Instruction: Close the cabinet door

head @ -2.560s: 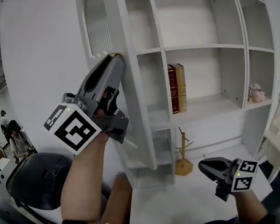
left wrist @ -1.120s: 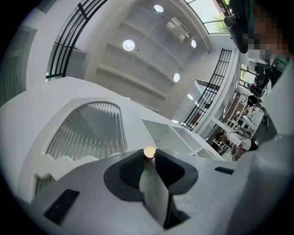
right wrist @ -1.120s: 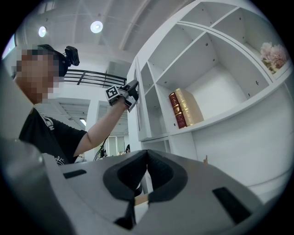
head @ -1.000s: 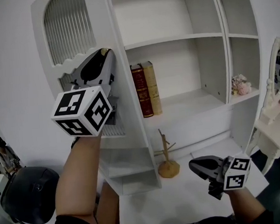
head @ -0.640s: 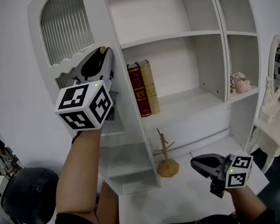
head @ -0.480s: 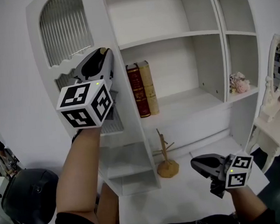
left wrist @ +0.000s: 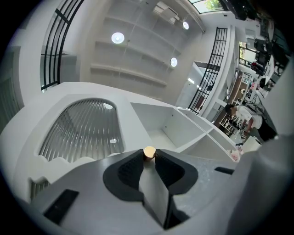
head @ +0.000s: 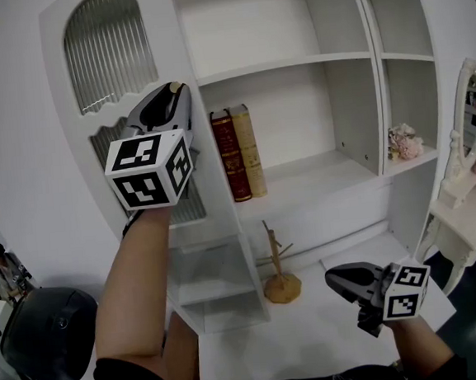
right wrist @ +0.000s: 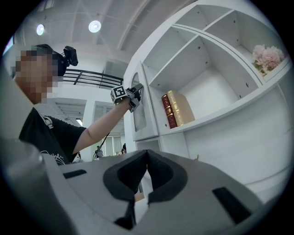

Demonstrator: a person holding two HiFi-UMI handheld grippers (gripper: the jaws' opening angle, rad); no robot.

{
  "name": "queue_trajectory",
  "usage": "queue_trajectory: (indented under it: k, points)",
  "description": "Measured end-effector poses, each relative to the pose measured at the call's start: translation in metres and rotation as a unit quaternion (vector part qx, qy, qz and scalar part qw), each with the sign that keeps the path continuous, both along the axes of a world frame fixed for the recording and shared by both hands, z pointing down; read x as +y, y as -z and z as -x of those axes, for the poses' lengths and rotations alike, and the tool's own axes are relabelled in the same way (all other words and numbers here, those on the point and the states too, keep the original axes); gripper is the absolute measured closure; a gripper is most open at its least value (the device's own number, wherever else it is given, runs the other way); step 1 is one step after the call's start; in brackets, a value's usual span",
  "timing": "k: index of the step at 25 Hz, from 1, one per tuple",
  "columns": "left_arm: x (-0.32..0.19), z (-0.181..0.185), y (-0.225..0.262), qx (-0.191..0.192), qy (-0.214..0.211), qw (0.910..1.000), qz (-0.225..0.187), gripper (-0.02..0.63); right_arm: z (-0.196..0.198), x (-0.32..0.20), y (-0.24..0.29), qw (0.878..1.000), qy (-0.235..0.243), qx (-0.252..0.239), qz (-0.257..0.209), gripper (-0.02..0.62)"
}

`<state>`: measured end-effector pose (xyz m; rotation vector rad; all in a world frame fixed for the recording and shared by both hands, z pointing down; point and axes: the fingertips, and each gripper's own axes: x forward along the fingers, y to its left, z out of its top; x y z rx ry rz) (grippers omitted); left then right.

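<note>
- The cabinet door [head: 207, 188]: matt white paint, with a ribbed glass panel [head: 105, 48].
- Its knob [left wrist: 149, 152]: glossy brass-like metal.
- The left gripper [left wrist: 148, 160]: matt grey plastic.
- The stand [head: 278, 274], at six o'clock from the books [head: 239, 152]: bare wood.

— Where's the head view?
— Above, facing the cabinet [head: 298, 114], tilted steeply down.
— The gripper views?
— Left close against its door [left wrist: 82, 133]; right low, looking up. Head and right share the red book [head: 225, 157].

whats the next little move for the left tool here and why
Probably press the left tool inward until the cabinet door seats. Its jaws clamp the door's edge at the gold knob, and the door looks nearly shut beside the books, but not clearly flush.
</note>
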<state>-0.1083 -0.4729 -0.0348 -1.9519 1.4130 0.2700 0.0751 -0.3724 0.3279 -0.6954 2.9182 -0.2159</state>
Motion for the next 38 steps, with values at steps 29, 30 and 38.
queue_trajectory:
  k: [29, 30, 38]
  points:
    - [-0.002, 0.002, -0.009, 0.011, 0.002, 0.9996, 0.026, 0.528, -0.044, 0.007, -0.018, 0.999, -0.008, -0.007, 0.032, 0.595]
    - [0.003, 0.002, -0.012, 0.015, -0.002, 0.9996, 0.024, 0.526, -0.046, 0.008, -0.019, 0.999, -0.007, -0.007, 0.034, 0.595]
    - [0.056, -0.017, -0.072, 0.018, -0.082, 0.9953, 0.047, 0.526, -0.049, 0.021, -0.022, 0.999, 0.006, 0.009, 0.030, 0.595]
